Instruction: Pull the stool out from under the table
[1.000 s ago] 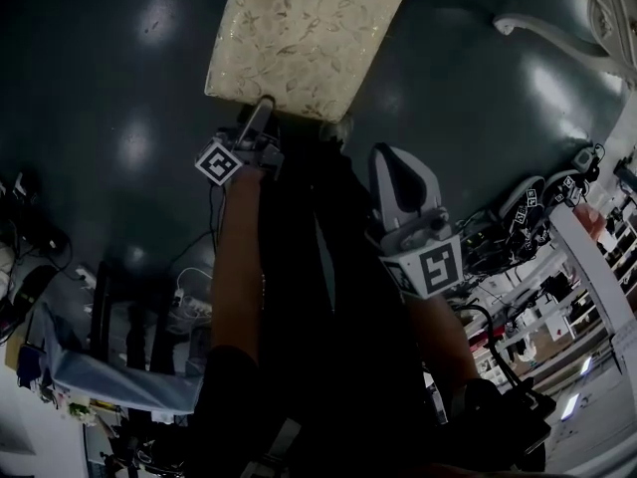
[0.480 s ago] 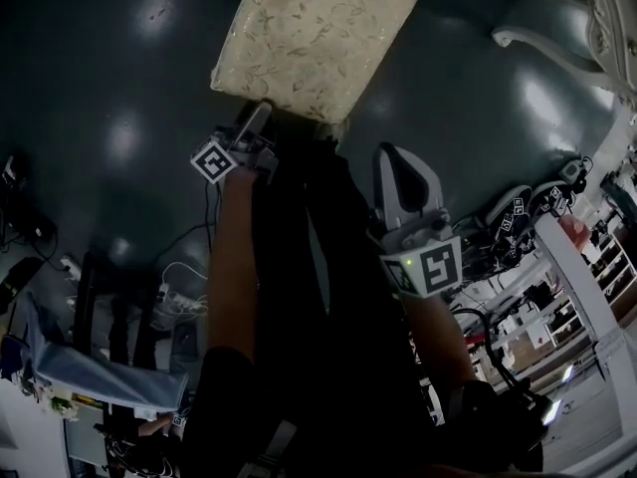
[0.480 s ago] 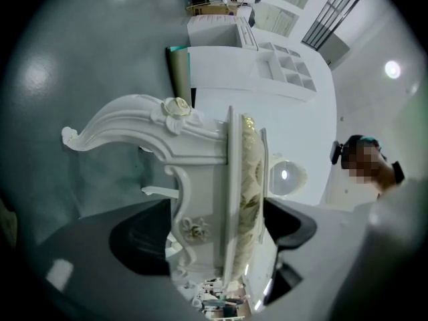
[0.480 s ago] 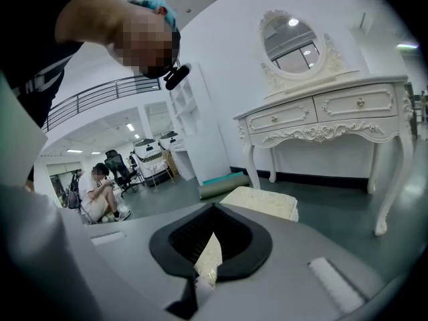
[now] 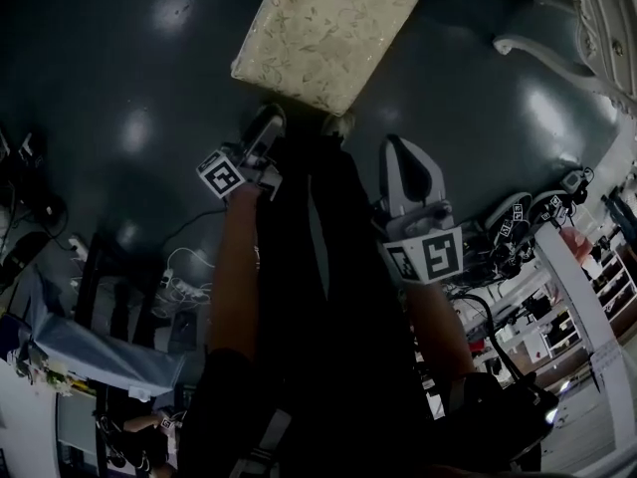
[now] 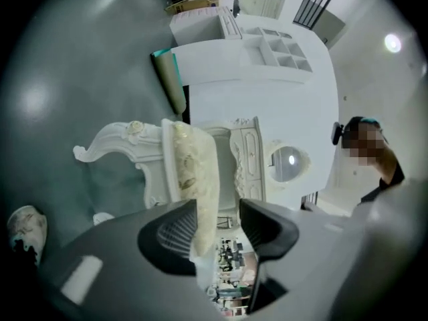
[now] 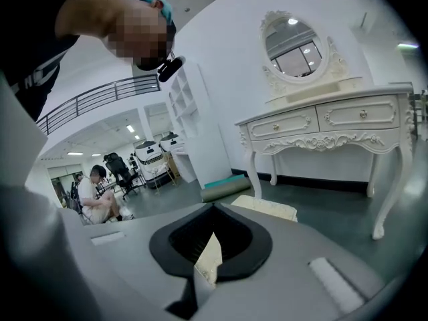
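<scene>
Finding 1, position of the stool [image 5: 328,33]: it stands on the open dark floor [image 5: 119,58], clear of the white dressing table [image 7: 321,122]. In the head view only a carved leg of that table shows, at the upper right, well apart from the cushion. In my judgement the stool is already out from under the table, and little or nothing of the pull remains.

Finding 2, governing relation: the stool lies straight ahead of the left gripper [image 5: 267,127]. Its near short edge faces the person. Its long axis runs away from the person, slanting toward the upper right of the head view. The left gripper is plainly the nearer, its tip just short of that near edge. The right gripper [image 5: 402,157] is further off, to the right of the person's legs.

Finding 3, claw states:
- Left gripper: the jaws have just been closing but stand apart. Its own view shows the cushion edge lined up with the gap and daylight on one side. The pads do not press on it, so nothing is gripped.
- Right gripper: the jaws are drawn together to a thin slit and carry nothing. The stool shows beyond them on the floor.

Assessment: any further pull would fall to the left gripper, along the long axis toward the person
</scene>
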`<state>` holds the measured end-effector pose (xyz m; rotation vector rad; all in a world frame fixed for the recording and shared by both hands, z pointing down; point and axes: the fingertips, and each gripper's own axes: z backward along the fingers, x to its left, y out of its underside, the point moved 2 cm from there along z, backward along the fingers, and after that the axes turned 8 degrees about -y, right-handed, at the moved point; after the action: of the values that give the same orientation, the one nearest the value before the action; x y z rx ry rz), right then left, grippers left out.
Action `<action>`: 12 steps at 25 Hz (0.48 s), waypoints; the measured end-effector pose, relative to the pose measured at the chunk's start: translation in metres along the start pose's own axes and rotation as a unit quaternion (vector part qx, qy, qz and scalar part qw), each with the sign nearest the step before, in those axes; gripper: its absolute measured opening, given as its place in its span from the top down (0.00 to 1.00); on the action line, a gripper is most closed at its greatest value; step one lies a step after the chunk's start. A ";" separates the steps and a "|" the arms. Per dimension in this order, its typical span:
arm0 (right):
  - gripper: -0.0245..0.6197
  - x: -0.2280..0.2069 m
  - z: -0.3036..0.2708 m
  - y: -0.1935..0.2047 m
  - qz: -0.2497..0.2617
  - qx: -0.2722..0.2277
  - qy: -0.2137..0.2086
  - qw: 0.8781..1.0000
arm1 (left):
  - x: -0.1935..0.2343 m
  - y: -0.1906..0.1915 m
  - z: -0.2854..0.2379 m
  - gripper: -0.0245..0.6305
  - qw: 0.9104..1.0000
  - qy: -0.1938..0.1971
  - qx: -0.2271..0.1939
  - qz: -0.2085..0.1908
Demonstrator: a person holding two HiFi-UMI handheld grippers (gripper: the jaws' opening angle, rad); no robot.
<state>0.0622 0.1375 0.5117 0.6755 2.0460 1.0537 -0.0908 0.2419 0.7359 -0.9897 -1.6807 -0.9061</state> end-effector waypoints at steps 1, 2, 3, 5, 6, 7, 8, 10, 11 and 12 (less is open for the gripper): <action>0.97 0.001 0.003 -0.006 -0.001 -0.001 0.000 1.000 | -0.011 -0.002 0.003 0.67 1.000 0.002 -0.001 -0.005; 0.97 0.001 0.006 -0.012 -0.002 -0.003 0.001 1.000 | -0.023 -0.005 0.006 0.71 1.000 0.005 -0.005 -0.010; 0.97 0.002 0.009 -0.018 -0.002 -0.005 0.003 1.000 | -0.035 -0.009 0.008 0.75 1.000 0.010 -0.010 -0.015; 0.97 0.004 0.015 -0.029 -0.002 -0.009 0.006 1.000 | -0.058 -0.017 0.012 0.87 0.999 0.012 -0.020 -0.034; 0.97 0.004 0.018 -0.034 -0.003 -0.011 0.007 1.000 | -0.070 -0.021 0.014 0.91 0.999 0.012 -0.024 -0.046; 0.97 0.006 0.022 -0.040 -0.002 -0.013 0.008 1.000 | -0.083 -0.025 0.015 0.94 0.998 0.015 -0.027 -0.058; 0.97 0.007 0.025 -0.046 -0.002 -0.015 0.009 1.000 | -0.098 -0.028 0.015 0.95 0.997 0.023 -0.028 -0.069; 0.97 0.010 0.031 -0.058 -0.001 -0.019 0.011 1.000 | -0.131 -0.034 0.015 0.95 0.995 0.044 -0.031 -0.089; 0.97 0.011 0.034 -0.063 0.000 -0.020 0.012 1.000 | -0.147 -0.037 0.016 0.95 0.993 0.053 -0.033 -0.102; 0.97 0.013 0.036 -0.068 0.001 -0.022 0.013 1.000 | -0.163 -0.040 0.017 0.95 0.991 0.061 -0.035 -0.117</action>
<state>0.0751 0.1278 0.4355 0.6444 2.0383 1.1100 -0.0970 0.2075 0.5707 -0.7755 -1.6936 -1.1641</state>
